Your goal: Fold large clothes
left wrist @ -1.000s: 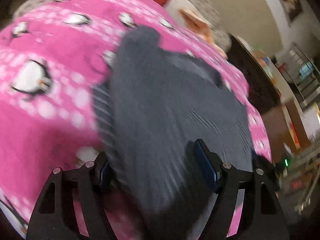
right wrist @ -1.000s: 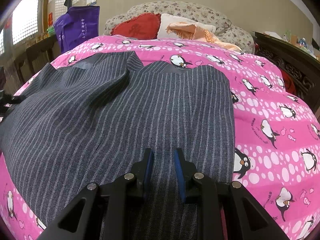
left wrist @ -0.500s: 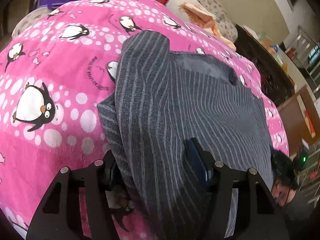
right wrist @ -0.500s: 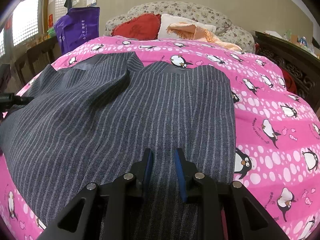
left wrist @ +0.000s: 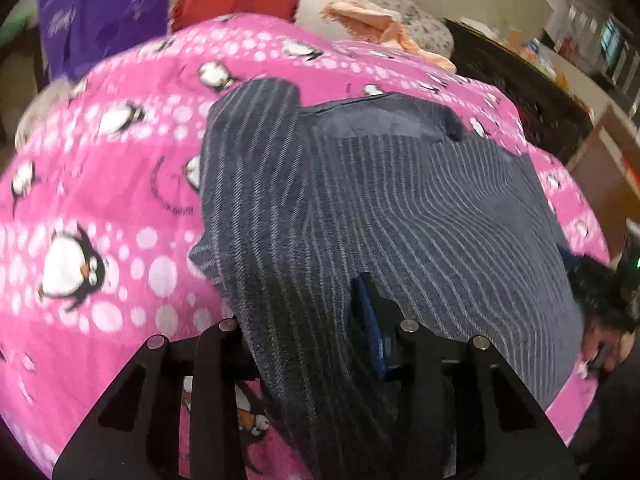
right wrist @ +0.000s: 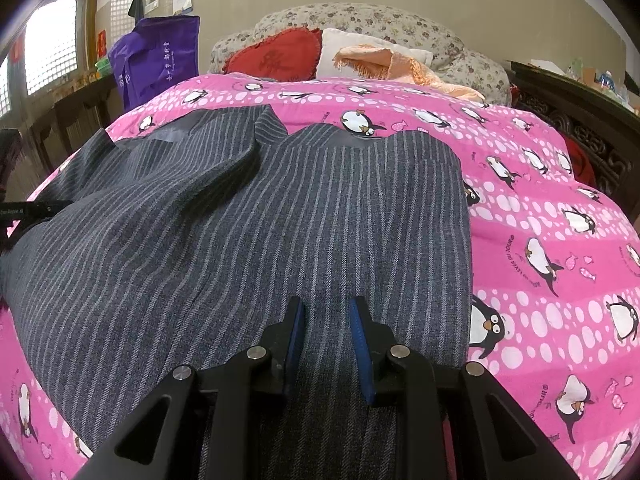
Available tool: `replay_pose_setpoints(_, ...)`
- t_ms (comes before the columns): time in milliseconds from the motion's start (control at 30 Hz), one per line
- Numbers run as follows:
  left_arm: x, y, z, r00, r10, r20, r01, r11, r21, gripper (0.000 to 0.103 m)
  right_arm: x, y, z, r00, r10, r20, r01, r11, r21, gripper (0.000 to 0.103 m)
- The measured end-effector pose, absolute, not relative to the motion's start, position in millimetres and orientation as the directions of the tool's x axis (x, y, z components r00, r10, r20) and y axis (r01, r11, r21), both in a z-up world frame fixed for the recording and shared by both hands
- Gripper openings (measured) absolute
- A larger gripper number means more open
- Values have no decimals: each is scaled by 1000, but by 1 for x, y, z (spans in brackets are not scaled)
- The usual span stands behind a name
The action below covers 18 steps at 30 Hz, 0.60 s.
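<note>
From my remote station I record a pink penguin-print quilt covering the bed, bulging upward across both views. On it lies the grey pinstriped garment, spread over the quilt's near and left portion in the right wrist view, its upper edge folded over into a flap; the left wrist view shows the same garment with a thick fold of cloth running down toward my left tool. At the head of the bed I note a floral headboard, a purple bag to the left, a red heart-shaped cushion and a peach fringed cloth on a white pillow. My left gripper has just been closing, and the fold of the garment sits between its jaws; I cannot tell whether the pads press it yet. My right gripper stands with a narrow gap, garment cloth between the blue pads, though I cannot confirm a pinch.
</note>
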<state>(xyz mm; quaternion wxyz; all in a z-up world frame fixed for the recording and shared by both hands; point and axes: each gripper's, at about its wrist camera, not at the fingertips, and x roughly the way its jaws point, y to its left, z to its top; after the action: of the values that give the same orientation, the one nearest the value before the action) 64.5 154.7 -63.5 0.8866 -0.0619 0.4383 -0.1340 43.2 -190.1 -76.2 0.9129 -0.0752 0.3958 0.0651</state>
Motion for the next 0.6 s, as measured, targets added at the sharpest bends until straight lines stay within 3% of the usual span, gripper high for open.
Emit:
replay_pose_setpoints(133,70,147,-58,535,-274,-799,206,960,-191,38,43,-190,-75,677,63,-734,-179,981,-81,23)
replay_pose_setpoints(167,70,143,-55,525,-272,-807,218,959,-181,33,43,-191,-74,675,64,-735,-178,981,-78,23)
replay_pose_setpoints(200,70,137,-50,513,-260,-818,237,959,-156,20,42,-192,-71,674,67,-735,-178,981,-74,23)
replay_pose_setpoints(267,72,127,-40,490,-251,-835,265,955,-132,10,36,-198,-59,693,44,-720,-147,986,-82,23)
replay_pose_setpoints(400,76,112,-12,468,-366,-805,302,922,-243,8,15,-229,-35,748,-112,-655,18,989,-149,23)
replay_pose_setpoints(600,91,82,22,443,-555,-704,288,832,-475,7,-2,-280,-41,702,-218,-678,142,976,-167,24)
